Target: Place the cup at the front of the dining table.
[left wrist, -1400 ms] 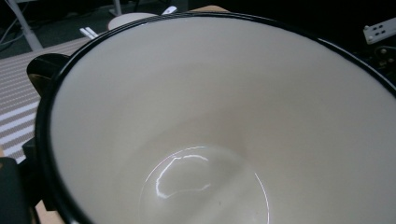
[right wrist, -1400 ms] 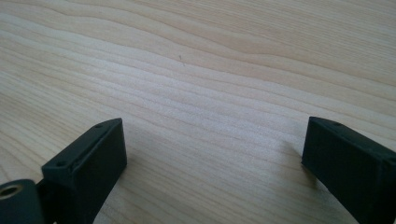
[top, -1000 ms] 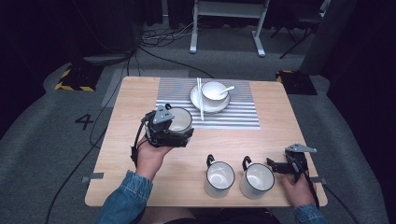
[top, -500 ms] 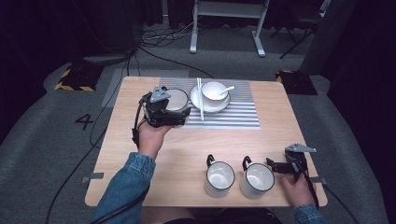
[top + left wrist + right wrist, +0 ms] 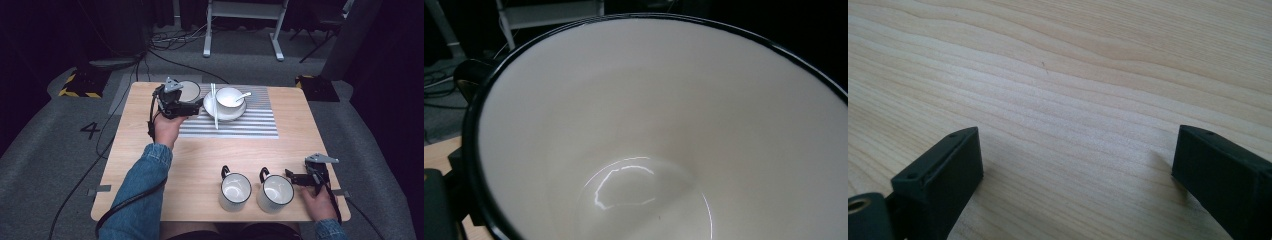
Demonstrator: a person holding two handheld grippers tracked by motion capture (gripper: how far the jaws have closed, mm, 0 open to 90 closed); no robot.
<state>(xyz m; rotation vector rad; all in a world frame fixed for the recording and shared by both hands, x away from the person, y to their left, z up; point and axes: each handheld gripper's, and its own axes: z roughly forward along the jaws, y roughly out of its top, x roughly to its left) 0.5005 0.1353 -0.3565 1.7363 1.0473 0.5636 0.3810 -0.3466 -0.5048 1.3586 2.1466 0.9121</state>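
While the left gripper [image 5: 175, 102] clamps it by the rim, the white black-rimmed mug [image 5: 188, 91] sits at the far left of the wooden table [image 5: 200, 150], at about eleven o'clock from the table's middle. From the high view I cannot tell whether its base touches the wood. In the left gripper view its glossy inside [image 5: 649, 150] looms close, with a dark handle [image 5: 469, 75] at nine o'clock.

Just at three o'clock of this mug lies a white plate [image 5: 212, 107] on a striped placemat [image 5: 245, 125], carrying a small bowl [image 5: 229, 97] with a spoon [image 5: 243, 95] — a pair of chopsticks [image 5: 214, 105] rests across the plate's left side.

Toward six o'clock, near the table's front edge, two more mugs stand side by side — one [image 5: 235, 190] left, one [image 5: 275, 192] right. At three o'clock of them the right gripper [image 5: 295, 178] rests low on the wood, its jaws spread wide over bare table, holding nothing.
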